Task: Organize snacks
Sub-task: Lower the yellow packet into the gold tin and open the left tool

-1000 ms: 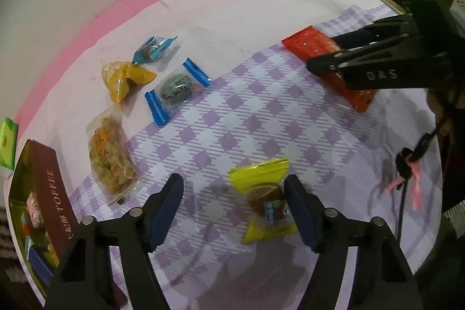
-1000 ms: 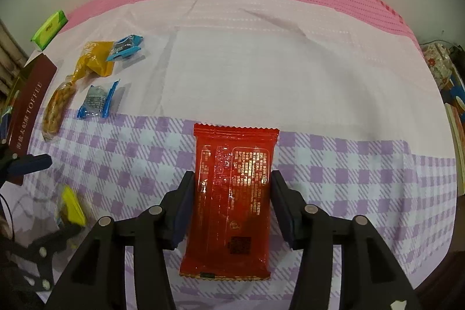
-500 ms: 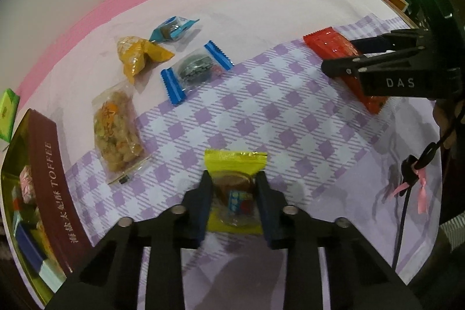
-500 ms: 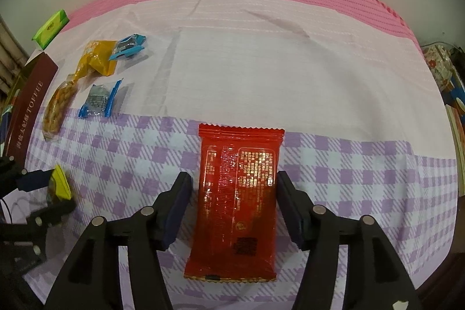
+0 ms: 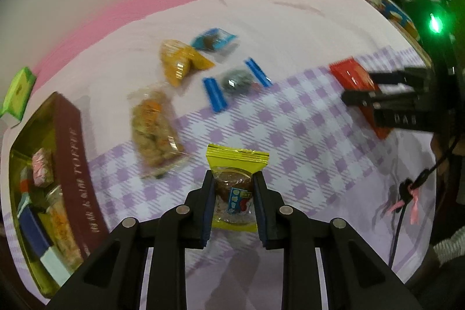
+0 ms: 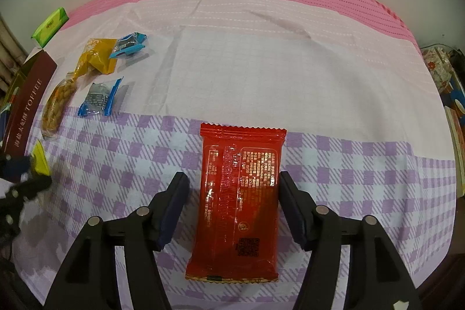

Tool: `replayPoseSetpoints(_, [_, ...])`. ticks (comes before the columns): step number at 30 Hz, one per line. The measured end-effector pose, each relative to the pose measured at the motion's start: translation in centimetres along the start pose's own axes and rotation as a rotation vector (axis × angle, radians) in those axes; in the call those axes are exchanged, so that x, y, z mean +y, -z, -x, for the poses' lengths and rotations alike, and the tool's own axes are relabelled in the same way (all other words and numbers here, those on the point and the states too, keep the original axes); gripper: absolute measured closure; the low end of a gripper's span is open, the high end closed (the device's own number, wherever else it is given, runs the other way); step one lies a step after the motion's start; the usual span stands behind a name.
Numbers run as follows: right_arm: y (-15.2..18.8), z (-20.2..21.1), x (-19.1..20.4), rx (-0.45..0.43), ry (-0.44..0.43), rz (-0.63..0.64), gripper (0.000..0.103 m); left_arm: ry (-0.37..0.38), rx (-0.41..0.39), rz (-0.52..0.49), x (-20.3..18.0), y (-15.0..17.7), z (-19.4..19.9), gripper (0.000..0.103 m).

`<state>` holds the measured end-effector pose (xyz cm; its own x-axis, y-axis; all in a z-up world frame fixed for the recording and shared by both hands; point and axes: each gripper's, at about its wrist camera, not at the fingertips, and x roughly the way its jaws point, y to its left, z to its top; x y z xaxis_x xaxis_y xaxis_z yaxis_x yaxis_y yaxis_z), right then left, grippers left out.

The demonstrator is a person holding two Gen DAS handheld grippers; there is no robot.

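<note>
Beside the table's left edge, the toffee tin [image 5: 72, 153] holds few snacks; left hand-held gripper [image 5: 234, 195] pinches the yellow-wrapped cake [image 5: 236, 164]; right hand-held gripper [image 6: 232, 202] straddles, spread, the red packet [image 6: 239, 193]; four lie loose.

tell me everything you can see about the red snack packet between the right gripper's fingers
The red snack packet is a flat, glossy foil-look pouch with serrated ends, gold print and a dark square code near its close end. It lies sealed, printed back up, lengthwise on the purple-checked tablecloth. The right gripper straddles it with jaws open: a clear gap on the left pad, the right pad at its edge, contact unclear. Nothing lies on it.
</note>
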<state>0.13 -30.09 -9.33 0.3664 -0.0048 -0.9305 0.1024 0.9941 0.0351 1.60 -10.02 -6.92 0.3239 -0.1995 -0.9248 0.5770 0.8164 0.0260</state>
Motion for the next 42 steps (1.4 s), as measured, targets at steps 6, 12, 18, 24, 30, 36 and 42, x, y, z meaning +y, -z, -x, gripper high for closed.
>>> replayPoseSetpoints(6, [0.0, -0.1, 0.1, 0.001, 0.003, 0.002, 0.04, -0.066, -0.05, 0.086, 4.0, -0.9, 2.3, 0.077])
replayPoseSetpoints(12, [0.1, -0.2, 0.0, 0.004, 0.007, -0.004, 0.04, -0.161, -0.088, 0.238, 10.6, -2.2, 4.0, 0.077])
replayPoseSetpoints(18, [0.0, -0.2, 0.1, 0.008, 0.011, -0.008, 0.037, -0.23, -0.081, 0.366, 16.3, -2.1, 4.0, 0.077])
replayPoseSetpoints(24, [0.0, -0.3, 0.1, 0.01, 0.012, -0.01, 0.037, -0.246, -0.04, 0.457, 20.2, -1.9, 2.2, 0.077])
replayPoseSetpoints(30, [0.0, -0.3, 0.1, 0.011, 0.012, -0.011, 0.037, -0.241, 0.008, 0.481, 21.3, -2.2, -0.2, 0.077])
replayPoseSetpoints(36, [0.0, -0.3, 0.1, 0.008, 0.012, -0.009, 0.036, -0.249, 0.038, 0.46, 21.0, -2.8, -1.7, 0.077])
replayPoseSetpoints(42, [0.1, -0.2, 0.0, 0.011, 0.011, -0.008, 0.04, -0.243, 0.066, 0.455, 21.1, -3.1, -3.1, 0.077])
